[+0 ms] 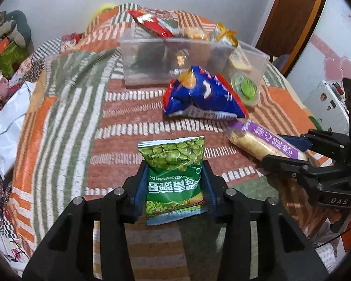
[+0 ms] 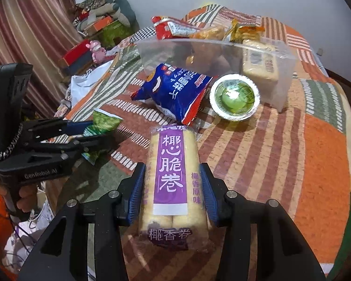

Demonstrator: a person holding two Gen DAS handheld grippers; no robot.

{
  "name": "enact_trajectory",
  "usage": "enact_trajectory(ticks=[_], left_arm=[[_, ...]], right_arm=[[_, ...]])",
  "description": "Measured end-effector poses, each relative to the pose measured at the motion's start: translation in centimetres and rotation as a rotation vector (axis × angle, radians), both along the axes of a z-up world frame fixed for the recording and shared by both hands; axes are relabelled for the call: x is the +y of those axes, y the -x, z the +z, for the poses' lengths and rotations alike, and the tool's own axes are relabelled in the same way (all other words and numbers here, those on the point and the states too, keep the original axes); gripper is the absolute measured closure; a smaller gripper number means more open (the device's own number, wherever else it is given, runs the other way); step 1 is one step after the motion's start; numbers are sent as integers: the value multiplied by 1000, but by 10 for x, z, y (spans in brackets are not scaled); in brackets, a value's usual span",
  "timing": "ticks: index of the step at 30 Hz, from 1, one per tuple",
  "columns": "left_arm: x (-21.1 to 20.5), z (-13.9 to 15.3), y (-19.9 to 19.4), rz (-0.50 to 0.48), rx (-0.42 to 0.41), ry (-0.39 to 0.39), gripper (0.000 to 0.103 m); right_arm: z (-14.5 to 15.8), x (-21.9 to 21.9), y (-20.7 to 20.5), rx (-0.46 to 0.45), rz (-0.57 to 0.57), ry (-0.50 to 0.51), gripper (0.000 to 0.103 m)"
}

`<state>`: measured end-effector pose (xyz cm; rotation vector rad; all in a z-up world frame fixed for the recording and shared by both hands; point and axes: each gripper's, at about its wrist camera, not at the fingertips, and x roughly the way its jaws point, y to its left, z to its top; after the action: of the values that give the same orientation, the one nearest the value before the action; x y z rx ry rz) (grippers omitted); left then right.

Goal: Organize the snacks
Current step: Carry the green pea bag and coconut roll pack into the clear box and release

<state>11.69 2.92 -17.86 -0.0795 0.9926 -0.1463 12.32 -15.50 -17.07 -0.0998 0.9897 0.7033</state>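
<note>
Both grippers are loaded: the left gripper (image 1: pixel 175 182) has its jaws clamped narrow on the green pea packet (image 1: pixel 175 173), blue pads pinching its side edges at mid-height, and the right gripper (image 2: pixel 173 192) has its jaws closed on the coconut roll pack (image 2: pixel 173 178), pads against its long sides. Pea packet lies between the left jaws with its long axis running straight ahead along the fingers, printed text upside down, one sealed end sticking out past the tips and the other trailing back toward the camera — a side grip probably chosen so the flat bag does not fold. Roll pack sits the same way in the right jaws, long axis pointing forward, far end aimed at the blue chip bag (image 2: pixel 173 91) and green jelly cup (image 2: pixel 234 97), which lie on the bed quilt (image 2: pixel 316 140) just ahead of those jaws. Clear plastic bin (image 1: pixel 152 58) stands further ahead of both, beyond the blue bag, already holding several snacks — likely the drop point. In the left view the right gripper shows off to the right side, well apart. Whether either pack is lifted clear of the quilt is hard to say.
</note>
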Motion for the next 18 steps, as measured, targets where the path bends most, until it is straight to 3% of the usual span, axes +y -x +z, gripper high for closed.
enact_trajectory(ticks=[18], left_arm=[[2,60,-14,18,-162,49,60]], right_arm=[[66,-39,-7,-178,-124,-128,61]])
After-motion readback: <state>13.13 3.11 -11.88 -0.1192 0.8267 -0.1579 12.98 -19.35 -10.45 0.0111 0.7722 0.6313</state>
